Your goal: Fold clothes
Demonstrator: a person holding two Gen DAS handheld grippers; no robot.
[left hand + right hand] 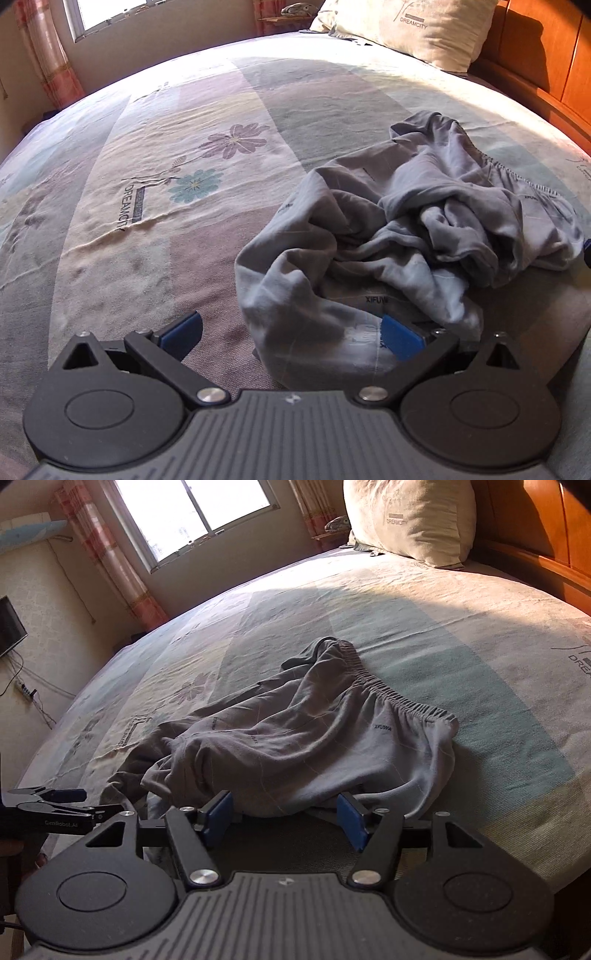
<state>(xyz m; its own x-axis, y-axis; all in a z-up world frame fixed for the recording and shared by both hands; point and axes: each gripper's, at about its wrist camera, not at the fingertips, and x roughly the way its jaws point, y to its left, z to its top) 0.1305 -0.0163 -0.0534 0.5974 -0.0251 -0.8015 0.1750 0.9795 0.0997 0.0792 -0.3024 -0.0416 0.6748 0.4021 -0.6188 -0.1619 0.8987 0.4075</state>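
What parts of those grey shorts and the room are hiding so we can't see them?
- Grey shorts, both views: the leg openings are buried in the crumpled folds.
- Left wrist view: the shorts' near edge drapes over one blue pad, so contact there is unclear.
- Object on the shelf beside the pillow: too small to identify.
- Dark screen: cut by the left edge.

counts on the bed [461,635]
one grey shorts [314,731], one pillow [410,520], two grippers: left gripper [291,336], right gripper [286,818].
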